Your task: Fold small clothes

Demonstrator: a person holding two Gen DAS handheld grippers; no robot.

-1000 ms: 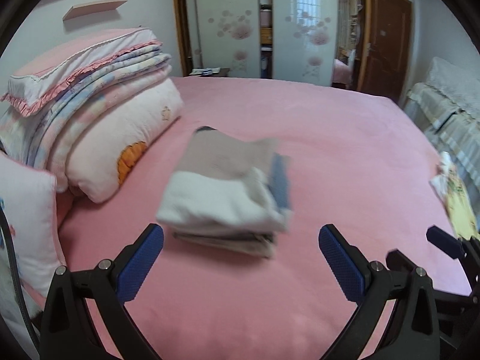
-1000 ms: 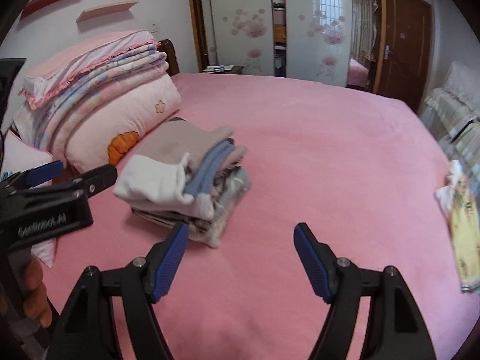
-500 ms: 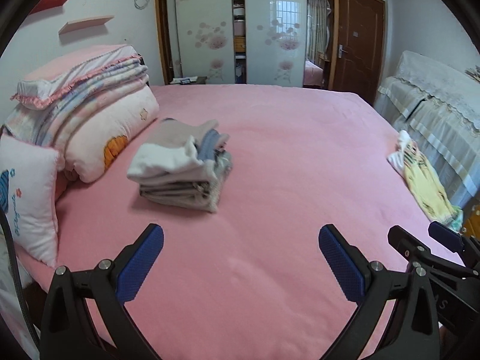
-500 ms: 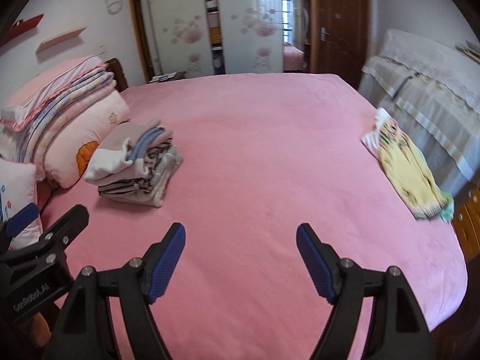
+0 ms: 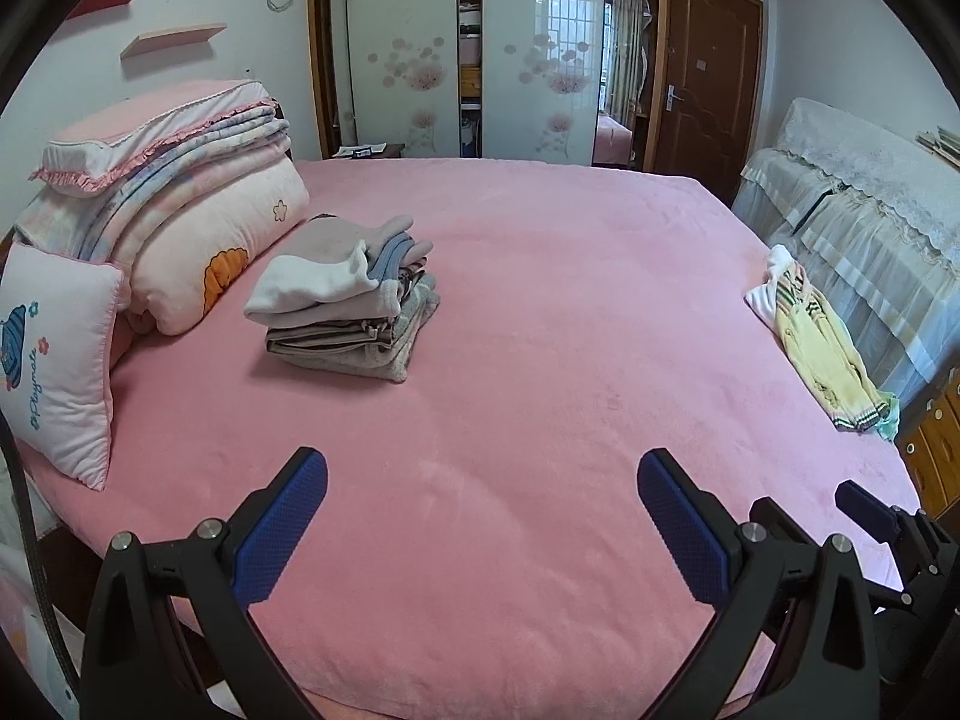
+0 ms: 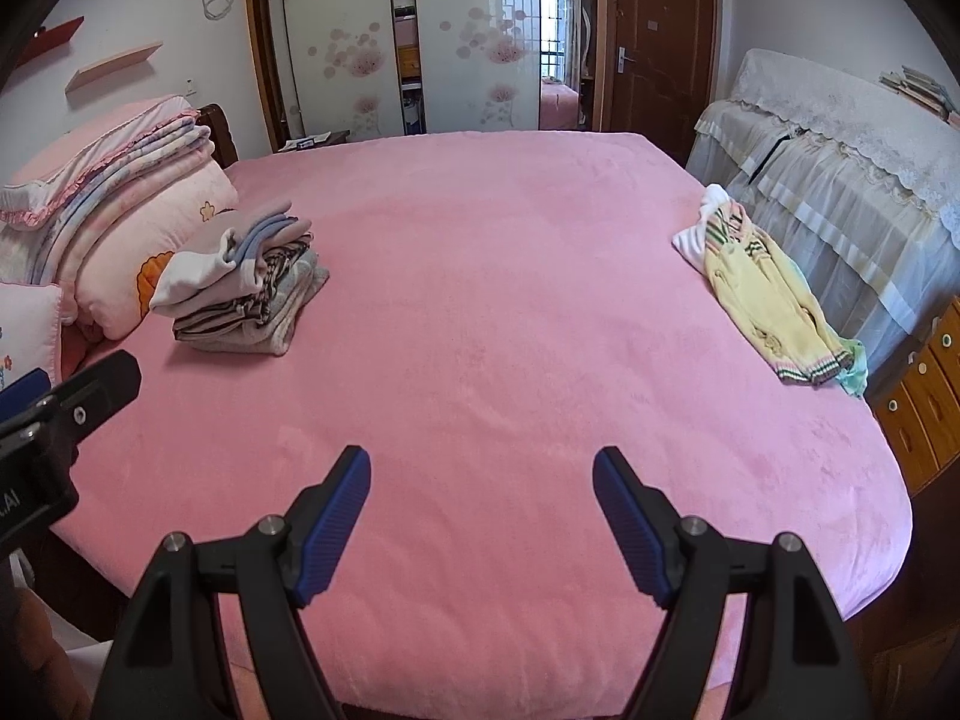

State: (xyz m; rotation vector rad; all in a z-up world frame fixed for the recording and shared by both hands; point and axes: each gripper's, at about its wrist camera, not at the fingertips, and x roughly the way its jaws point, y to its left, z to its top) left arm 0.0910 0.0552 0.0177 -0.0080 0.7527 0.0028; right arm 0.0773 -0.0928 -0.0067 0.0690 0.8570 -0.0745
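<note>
A stack of folded small clothes rests on the pink bed, toward its left side near the pillows. An unfolded yellow garment with striped cuffs lies at the bed's right edge. My left gripper hovers open over the bed's near part, nothing between its blue pads. To its right, my right gripper is likewise open and empty. Both are well short of the stack and of the yellow garment.
Folded quilts and pillows are piled at the bed's left. A small white cushion leans at the near left. A cloth-covered cabinet and wooden drawers flank the right edge. A wardrobe and door stand beyond.
Both grippers have pulled back from the folded stack and swung right; the stack now looks smaller and further left, and the yellow garment has come fully into view.
</note>
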